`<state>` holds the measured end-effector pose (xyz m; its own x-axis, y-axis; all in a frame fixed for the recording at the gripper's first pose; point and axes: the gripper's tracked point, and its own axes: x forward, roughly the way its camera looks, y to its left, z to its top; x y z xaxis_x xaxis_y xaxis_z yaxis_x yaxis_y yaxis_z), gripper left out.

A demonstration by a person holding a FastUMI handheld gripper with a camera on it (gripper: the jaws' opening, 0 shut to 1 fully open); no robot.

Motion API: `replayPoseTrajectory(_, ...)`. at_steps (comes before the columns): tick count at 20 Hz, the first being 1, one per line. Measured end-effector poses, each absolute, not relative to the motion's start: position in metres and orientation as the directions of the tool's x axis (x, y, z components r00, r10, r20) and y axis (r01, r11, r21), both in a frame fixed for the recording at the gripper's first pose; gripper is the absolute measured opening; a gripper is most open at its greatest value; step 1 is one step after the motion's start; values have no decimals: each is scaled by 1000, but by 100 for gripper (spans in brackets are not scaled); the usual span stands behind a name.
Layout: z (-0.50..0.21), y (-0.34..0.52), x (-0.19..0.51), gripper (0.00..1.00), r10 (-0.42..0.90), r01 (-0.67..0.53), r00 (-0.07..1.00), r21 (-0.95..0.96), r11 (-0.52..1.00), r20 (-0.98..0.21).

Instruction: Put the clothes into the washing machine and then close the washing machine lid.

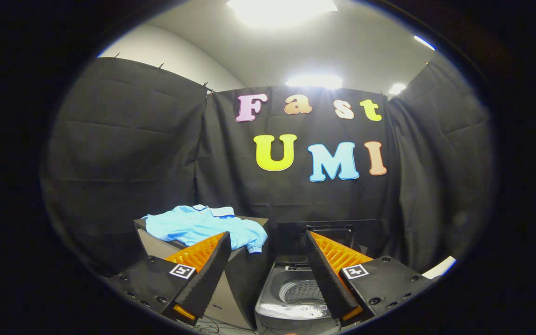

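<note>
A light blue polo shirt [203, 225] lies spread on top of a dark box-like stand [240, 274], beyond my left finger. To the right of that stand a small grey top-loading washing machine [291, 298] stands with its lid [328, 232] raised upright at the back, the perforated drum [301, 291] showing inside. My gripper [266, 238] is open, fingers wide apart with nothing between them, held back from both the shirt and the machine. The right finger [331, 274] overlaps part of the machine's opening.
Black cloth walls close the booth behind and on both sides. A pale object [440, 268] shows low at the right beside the cloth. Some cables [221, 325] lie on the floor in front of the stand.
</note>
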<state>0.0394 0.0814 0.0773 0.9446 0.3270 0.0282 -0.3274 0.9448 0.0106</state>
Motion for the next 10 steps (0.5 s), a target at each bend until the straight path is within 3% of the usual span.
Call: replayPoseTrajectory(10,100,161,81,98,406,-405,914,26,914,-23)
